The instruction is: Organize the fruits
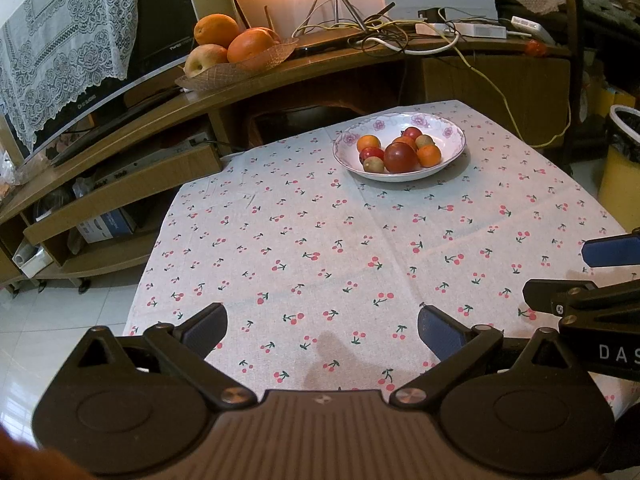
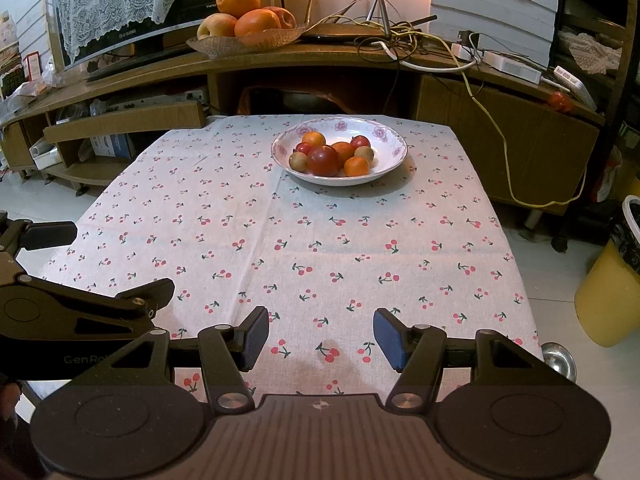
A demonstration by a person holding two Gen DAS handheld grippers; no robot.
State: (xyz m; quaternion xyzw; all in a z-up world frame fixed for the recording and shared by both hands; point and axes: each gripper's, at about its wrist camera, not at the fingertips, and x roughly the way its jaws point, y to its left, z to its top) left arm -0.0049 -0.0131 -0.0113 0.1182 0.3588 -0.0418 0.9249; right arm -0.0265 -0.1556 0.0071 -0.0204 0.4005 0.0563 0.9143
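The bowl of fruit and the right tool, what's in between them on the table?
Only bare cherry-print tablecloth lies between the right tool and the bowl of fruit; the right wrist view shows it.

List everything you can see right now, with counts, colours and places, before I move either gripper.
floral bowl: one, white with purple flowers, far end of the table
fruits in the bowl: about seven, red, orange and brownish-green, piled together
tablecloth: one, pale with red cherries, covering the table
basket of large fruit: one, oranges and an apple, on the wooden shelf behind
lace-draped TV: one, black, left on the shelf
tangled cables: several, yellow, white, black, on the shelf
bin: one, yellow, floor at right
left gripper: open, empty, over the near table edge
right gripper: open, empty, beside it
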